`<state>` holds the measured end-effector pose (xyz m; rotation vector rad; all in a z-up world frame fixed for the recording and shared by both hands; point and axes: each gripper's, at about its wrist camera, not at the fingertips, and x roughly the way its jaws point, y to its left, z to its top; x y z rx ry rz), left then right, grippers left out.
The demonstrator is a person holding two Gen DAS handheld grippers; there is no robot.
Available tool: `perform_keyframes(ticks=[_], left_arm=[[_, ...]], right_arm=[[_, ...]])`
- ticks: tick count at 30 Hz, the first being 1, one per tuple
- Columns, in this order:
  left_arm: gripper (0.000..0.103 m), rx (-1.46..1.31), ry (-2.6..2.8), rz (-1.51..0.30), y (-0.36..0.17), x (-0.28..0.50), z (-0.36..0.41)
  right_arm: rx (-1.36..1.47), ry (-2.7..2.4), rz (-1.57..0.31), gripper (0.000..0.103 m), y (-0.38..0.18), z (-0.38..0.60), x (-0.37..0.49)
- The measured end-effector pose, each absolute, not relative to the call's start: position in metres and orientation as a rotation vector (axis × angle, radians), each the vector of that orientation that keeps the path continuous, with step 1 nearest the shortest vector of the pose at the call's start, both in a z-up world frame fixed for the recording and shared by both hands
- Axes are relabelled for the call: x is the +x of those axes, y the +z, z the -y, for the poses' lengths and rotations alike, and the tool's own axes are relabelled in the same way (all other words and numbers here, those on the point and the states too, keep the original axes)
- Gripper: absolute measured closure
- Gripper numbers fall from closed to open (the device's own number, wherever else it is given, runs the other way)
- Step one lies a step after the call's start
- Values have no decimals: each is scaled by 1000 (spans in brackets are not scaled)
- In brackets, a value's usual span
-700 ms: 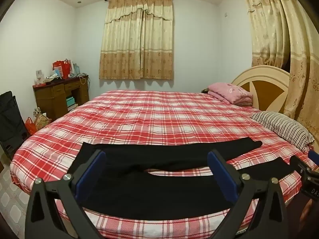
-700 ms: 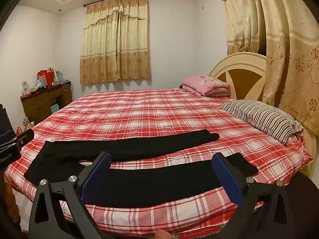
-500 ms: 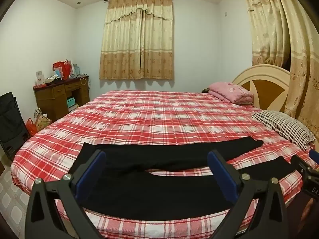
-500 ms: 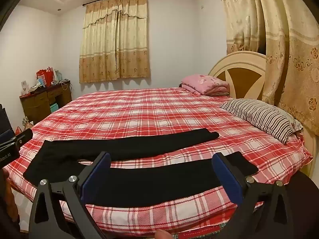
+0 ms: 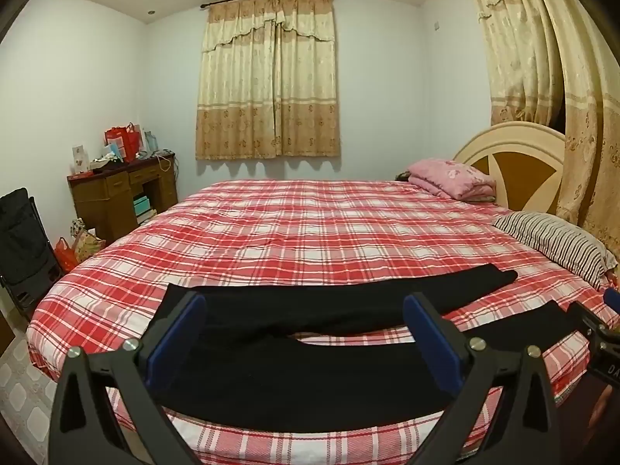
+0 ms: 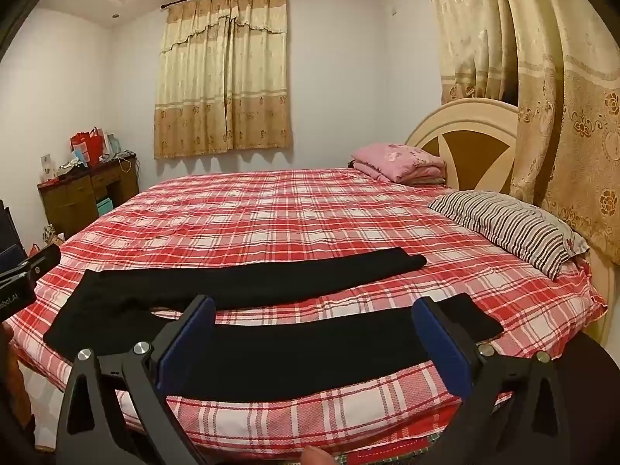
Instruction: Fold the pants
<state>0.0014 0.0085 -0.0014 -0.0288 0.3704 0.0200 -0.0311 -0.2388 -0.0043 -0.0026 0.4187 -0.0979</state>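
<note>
Inspection from my remote station. The pants [image 5: 310, 372] lie flat and unfolded on the near part of the bed [image 5: 329, 232], spread across the plaid cover with both legs apart in a narrow V. Their long axis runs side to side across both views: waistband toward the left, cuffs toward the right, pointing at the striped pillow [image 6: 511, 228].

My left gripper [image 5: 302, 345] hangs over the near edge of the bed with its fingers wide apart and nothing between the pads; the waist and upper legs lie directly ahead of and below it. My right gripper [image 6: 314, 348] is likewise spread wide and empty, and the near leg lies crosswise just beyond its fingers, with the near cuff [image 6: 469, 317] off to its right.

So the left hand is nearer the waistband, the right nearer the cuffs (a sensible division for a two-handed fold). I judge that no fold has begun. Neither gripper appears to touch the cloth, though the near leg is partly hidden behind both sets of fingers.
</note>
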Motion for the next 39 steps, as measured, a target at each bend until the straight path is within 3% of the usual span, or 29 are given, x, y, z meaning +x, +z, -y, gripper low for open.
perform_keyframes(ticks=[39], left_arm=[[0, -20, 20, -376, -3, 3, -1]], right_arm=[[-5, -99, -437, 1, -6, 237, -27]])
